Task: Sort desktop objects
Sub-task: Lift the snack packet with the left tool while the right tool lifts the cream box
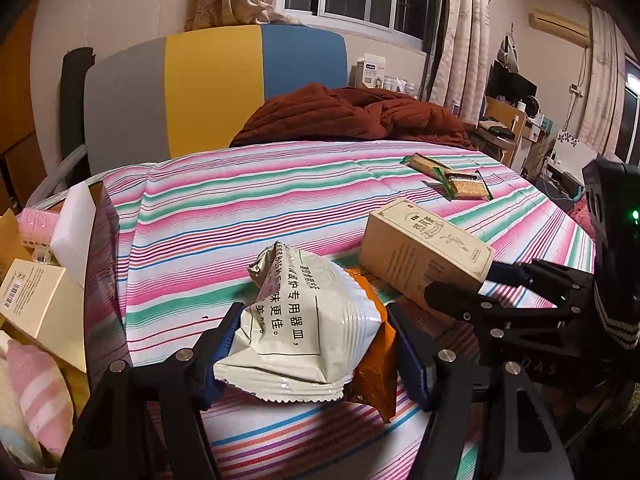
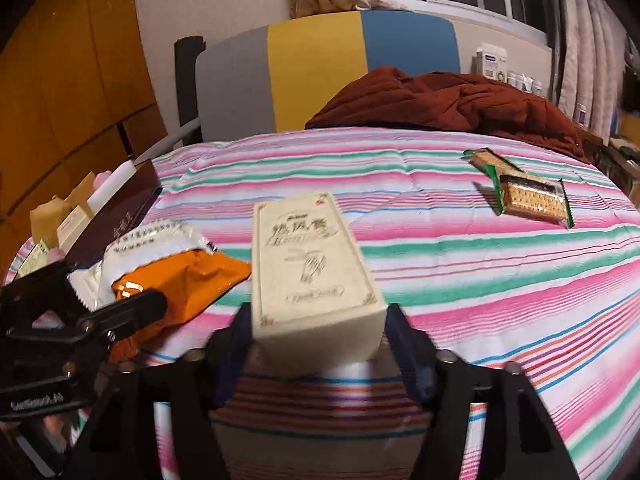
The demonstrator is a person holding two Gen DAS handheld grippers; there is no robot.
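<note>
At the left edge of the striped bedspread (image 1: 248, 200), a dark maroon box (image 1: 105, 240) stands open, holding a cream carton (image 1: 38, 300), a white block (image 1: 76, 224) and a pink ribbed item (image 1: 38, 224); its other contents are too cramped to tell apart. Just right of that box, the left gripper (image 1: 316, 354) is clamped on a white snack packet (image 1: 308, 320) with an orange packet (image 1: 374, 364) pressed against its right side. Right of these, the right gripper (image 2: 316, 344) grasps the near end of a beige box (image 2: 312, 276), squeezed between both blue pads. Far from the maroon box, two cracker packs (image 2: 524, 192) lie touching on the bedspread. Only the left wrist view shows the maroon box's inside clearly; the right wrist view shows the beige box's printed top face and the left gripper from the side.
</note>
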